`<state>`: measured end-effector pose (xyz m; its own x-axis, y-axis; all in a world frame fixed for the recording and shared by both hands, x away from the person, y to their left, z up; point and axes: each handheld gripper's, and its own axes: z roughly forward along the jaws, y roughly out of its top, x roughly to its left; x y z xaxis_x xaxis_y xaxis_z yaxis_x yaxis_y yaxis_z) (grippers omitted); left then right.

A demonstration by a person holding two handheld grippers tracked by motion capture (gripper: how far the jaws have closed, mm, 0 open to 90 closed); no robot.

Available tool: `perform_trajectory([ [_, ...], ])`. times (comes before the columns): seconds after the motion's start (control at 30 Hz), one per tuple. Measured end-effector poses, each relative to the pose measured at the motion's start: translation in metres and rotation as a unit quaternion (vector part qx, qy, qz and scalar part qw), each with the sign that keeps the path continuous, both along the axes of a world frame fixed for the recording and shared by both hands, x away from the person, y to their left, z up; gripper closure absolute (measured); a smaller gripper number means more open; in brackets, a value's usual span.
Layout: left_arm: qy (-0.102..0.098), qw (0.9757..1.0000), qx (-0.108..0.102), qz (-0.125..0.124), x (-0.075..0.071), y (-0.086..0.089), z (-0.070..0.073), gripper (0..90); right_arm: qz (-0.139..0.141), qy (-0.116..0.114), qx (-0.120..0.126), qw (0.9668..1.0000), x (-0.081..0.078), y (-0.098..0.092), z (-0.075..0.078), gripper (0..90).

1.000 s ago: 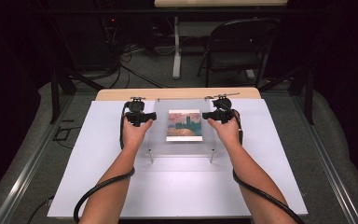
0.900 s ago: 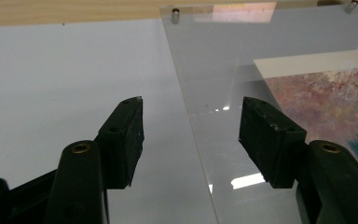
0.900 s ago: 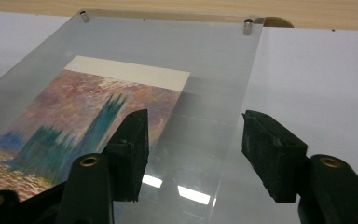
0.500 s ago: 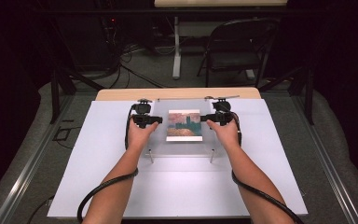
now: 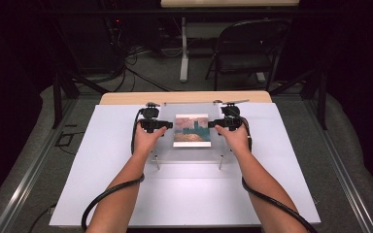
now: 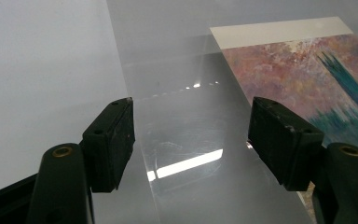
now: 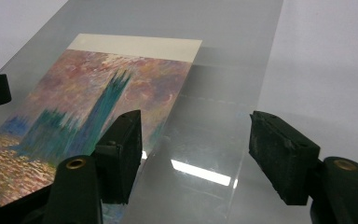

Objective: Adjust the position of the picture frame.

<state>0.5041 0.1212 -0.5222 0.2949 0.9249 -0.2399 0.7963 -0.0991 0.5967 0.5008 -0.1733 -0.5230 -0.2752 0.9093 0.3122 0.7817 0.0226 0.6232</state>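
- The left tool [image 5: 169, 125] is seen with its jaws apart astride the left edge of the clear acrylic panel [image 5: 189, 153]; they have just been opening, and the pads [image 6: 114, 142] do not press on it.
- The right tool [image 5: 212, 124] stands likewise at the panel's right edge, jaws apart and just opened wider, the edge between them but ungripped.
- The art print [image 5: 192, 130] lies flat under the panel, at its middle, between the two tools.
- If the tools are withdrawn carelessly, a pad could catch the panel's edge, so that the panel is dragged and the print skewed beneath it.
- If the panel is lifted from one side alone, it could tilt and slide off the print onto the white counter [image 5: 102, 174].
- No container is seen; the panel merely covers the print.
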Motion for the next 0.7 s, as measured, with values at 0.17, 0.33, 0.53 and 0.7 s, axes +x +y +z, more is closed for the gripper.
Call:
perform_trajectory([
  [0.17, 0.008, 1.0, -0.003, 0.001, 0.003, -0.001, -0.001, 24.7, 0.0, 0.013, 0.019, 0.9997, 0.002, -0.002, -0.007, 29.8],
  [0.33, 0.021, 0.9995, -0.024, 0.004, 0.005, 0.003, -0.003, 24.0, 0.002, 0.022, 0.03, 0.9993, 0.005, -0.005, -0.009, 28.5],
  [0.53, 0.043, 0.9978, -0.05, -0.004, 0.008, 0.008, -0.005, 23.6, 0.001, 0.033, 0.044, 0.9985, 0.007, -0.005, -0.01, 27.8],
  [0.7, 0.057, 0.996, -0.069, -0.003, 0.009, 0.012, -0.007, 24.5, 0.0, 0.033, 0.046, 0.9984, 0.008, -0.004, -0.011, 27.3],
])
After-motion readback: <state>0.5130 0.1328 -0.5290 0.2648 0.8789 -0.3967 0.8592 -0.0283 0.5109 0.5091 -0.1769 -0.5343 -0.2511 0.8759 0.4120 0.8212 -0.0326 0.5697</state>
